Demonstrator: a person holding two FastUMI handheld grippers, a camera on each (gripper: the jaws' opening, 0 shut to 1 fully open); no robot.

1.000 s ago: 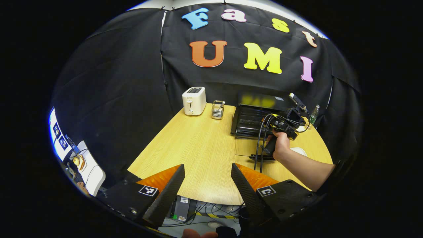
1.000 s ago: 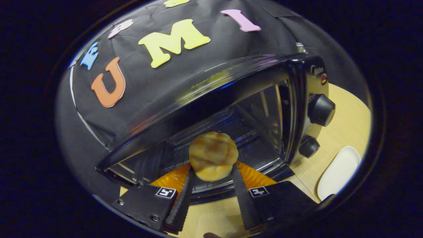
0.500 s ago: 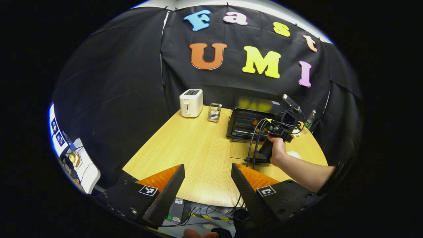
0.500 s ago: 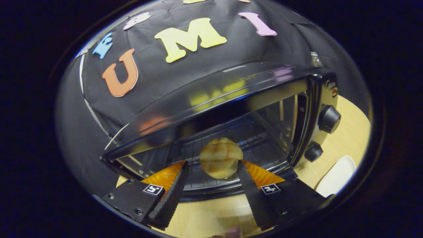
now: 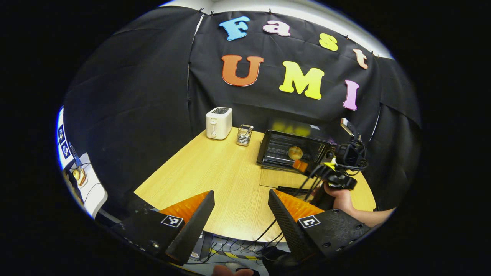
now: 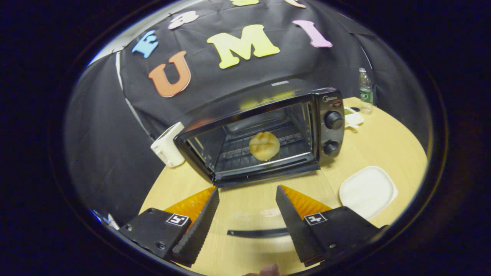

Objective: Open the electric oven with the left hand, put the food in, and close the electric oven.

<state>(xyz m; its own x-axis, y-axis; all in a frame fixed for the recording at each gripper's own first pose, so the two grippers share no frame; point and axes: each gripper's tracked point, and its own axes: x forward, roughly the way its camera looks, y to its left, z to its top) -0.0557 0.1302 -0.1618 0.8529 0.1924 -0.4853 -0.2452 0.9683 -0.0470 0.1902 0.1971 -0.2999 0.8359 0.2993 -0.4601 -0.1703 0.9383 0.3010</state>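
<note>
Bun sits on the oven rack, door down flat. Your right gripper and left gripper both have jaws spread, empty. 1 step left: close the door.

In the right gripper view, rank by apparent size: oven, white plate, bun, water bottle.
1. oven
2. white plate
3. bun
4. water bottle
The plate lies nearer the camera than the bun, so that gap may be overstated.
</note>
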